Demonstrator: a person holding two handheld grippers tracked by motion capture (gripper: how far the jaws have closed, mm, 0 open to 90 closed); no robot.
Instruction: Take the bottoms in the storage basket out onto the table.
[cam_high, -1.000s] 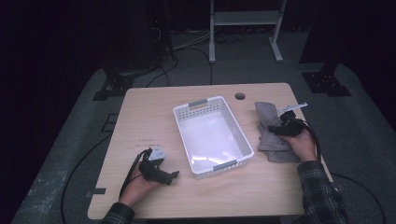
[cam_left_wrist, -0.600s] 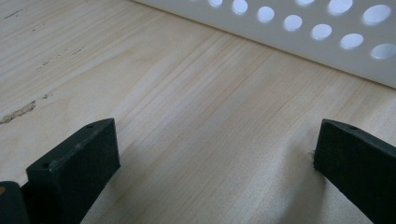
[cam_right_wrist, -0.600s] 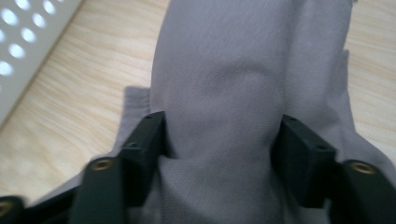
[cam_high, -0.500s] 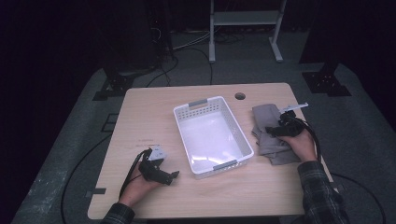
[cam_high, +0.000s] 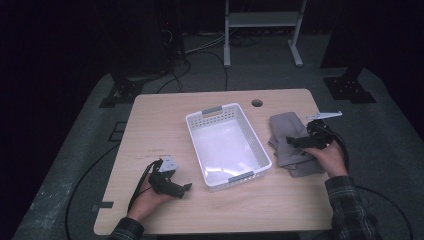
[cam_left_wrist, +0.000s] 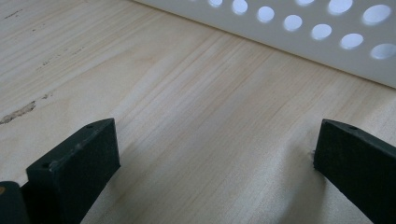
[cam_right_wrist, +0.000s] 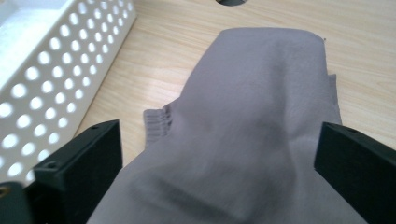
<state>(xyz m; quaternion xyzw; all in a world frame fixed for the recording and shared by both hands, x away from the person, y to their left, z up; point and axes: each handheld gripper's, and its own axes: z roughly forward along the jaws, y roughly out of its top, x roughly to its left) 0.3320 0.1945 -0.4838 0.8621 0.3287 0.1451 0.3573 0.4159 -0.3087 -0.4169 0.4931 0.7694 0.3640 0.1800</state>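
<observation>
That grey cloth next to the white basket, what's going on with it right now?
A person at a light wooden table holds tongs in each hand. The right tongs hover over the folded grey knit cloth, which lies right of the white perforated plastic basket; their jaws have just been opening and now stand wide, the cloth below them, not gripped. The left tongs rest open on the table near the basket, holding nothing.

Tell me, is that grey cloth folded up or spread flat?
Folded, loosely. The grey garment lies bunched in layers right of the white basket, and a ribbed cuff pokes out beneath the top layer.
</observation>
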